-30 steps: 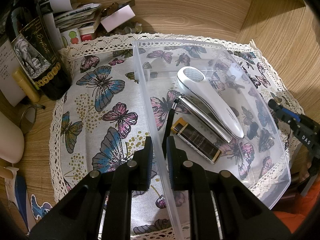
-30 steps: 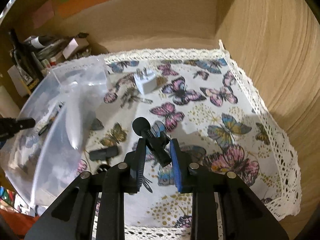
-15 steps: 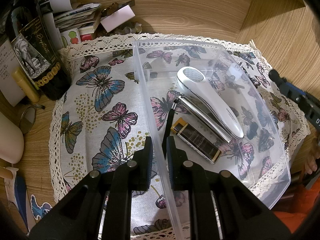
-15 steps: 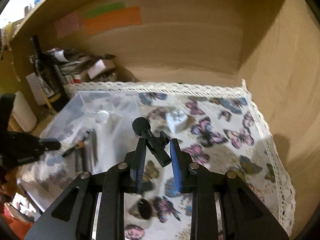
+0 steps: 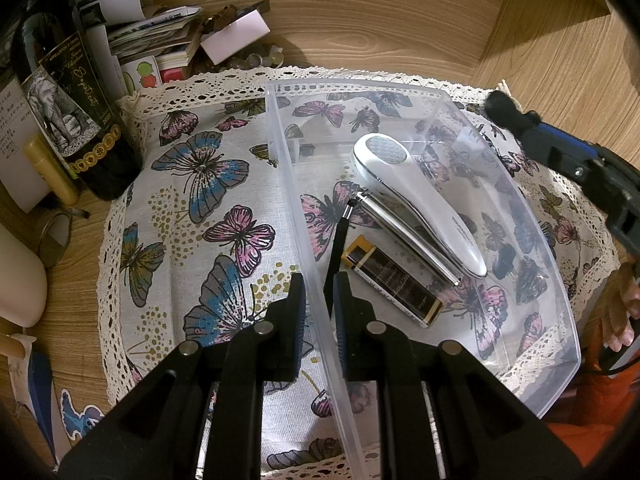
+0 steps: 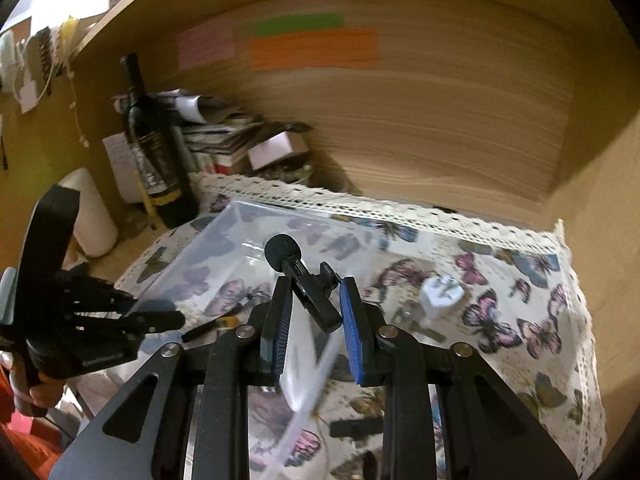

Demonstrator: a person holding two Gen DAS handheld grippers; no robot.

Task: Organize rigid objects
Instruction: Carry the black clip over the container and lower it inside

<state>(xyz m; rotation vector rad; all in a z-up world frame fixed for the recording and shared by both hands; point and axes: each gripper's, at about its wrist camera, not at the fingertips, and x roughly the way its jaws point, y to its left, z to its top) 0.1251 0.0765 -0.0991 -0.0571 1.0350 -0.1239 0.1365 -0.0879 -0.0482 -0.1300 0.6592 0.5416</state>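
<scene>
A clear plastic bin (image 5: 552,264) rests on the butterfly cloth (image 5: 208,184). My left gripper (image 5: 319,292) is shut on the bin's left wall near its front corner. Inside lie a white handheld device (image 5: 416,204), a silver tube (image 5: 408,234), a black-and-gold box (image 5: 394,282) and a black strap (image 5: 336,252). My right gripper (image 6: 314,312) is shut on a small black clip microphone (image 6: 310,288) with a foam head and holds it in the air above the bin's (image 6: 224,248) near right edge. That microphone (image 5: 502,106) shows at the bin's far right corner in the left wrist view.
A white plug adapter (image 6: 440,294), keys (image 6: 416,322) and a small black piece (image 6: 356,426) lie on the cloth right of the bin. A wine bottle (image 5: 68,100), stacked papers (image 5: 160,36) and a white roll (image 6: 92,216) crowd the back left. Wooden walls (image 6: 440,128) close the back and right.
My right gripper has risen and swung left with the microphone, from over the cloth to over the bin's edge. The left gripper and the bin have kept still.
</scene>
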